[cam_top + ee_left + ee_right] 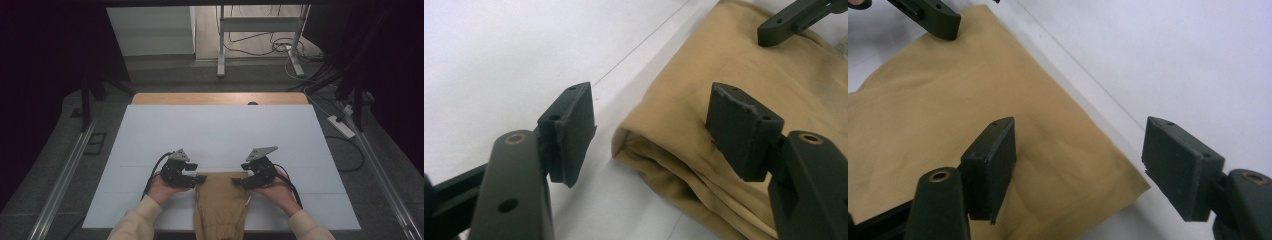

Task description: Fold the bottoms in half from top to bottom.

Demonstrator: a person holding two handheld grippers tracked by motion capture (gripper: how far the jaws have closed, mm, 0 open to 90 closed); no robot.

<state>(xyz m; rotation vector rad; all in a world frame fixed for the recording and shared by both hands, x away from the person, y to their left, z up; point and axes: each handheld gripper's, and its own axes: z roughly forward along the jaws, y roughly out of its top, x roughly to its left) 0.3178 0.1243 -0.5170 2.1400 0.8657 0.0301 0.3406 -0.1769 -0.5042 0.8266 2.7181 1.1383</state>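
A wide white surface [220, 130] took up most of the room in front of me, with a strip of bare wood [220, 98] showing along its far edge and dark grey floor [50, 165] around it. Beyond it stood a metal stand [260, 30] with cables looped about its feet, and a white power strip [341, 126] lay on the floor to the right.

At the near edge of the surface lay a folded tan cloth [221, 202], its far end flat on the white and its near end running off toward the person. Cream sleeves [137, 222] came in from below on both sides.

The left hand-held gripper [196, 178] sat at the cloth's far left corner, released, its jaws spread wide: one pad over bare white, the other above the cloth, the folded corner between them. The right hand-held gripper [239, 181] was at the far right corner, also released, jaws wide apart, one pad over the cloth and one over the white.
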